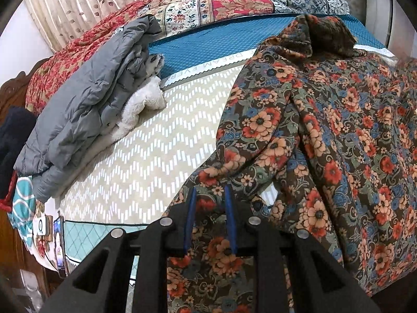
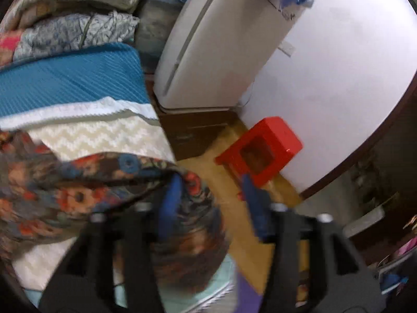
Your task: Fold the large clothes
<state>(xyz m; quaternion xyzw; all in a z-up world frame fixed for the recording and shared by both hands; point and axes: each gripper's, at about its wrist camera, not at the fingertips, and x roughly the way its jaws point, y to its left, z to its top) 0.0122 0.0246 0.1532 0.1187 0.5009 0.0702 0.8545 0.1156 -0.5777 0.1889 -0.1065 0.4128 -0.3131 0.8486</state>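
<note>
A large floral garment (image 1: 325, 130), brown with orange and blue flowers, lies bunched on the right of the bed and hangs over its near edge. My left gripper (image 1: 209, 191) is shut on a fold of its lower left edge, with cloth pinched between the blue pads. In the blurred right wrist view the same floral garment (image 2: 78, 190) drapes over the bed's corner. There my right gripper (image 2: 211, 182) stands open. Its left finger (image 2: 170, 198) rests against the cloth's edge, while its right finger (image 2: 251, 193) is over the floor, clear of the cloth.
A folded grey padded jacket (image 1: 86, 109) with white fleece lies at the bed's left on the beige zigzag mattress cover (image 1: 156, 156). Folded quilts (image 1: 208, 7) are stacked at the back. Beside the bed stand a white appliance (image 2: 213, 47) and a red stool (image 2: 263, 148) on the yellow floor.
</note>
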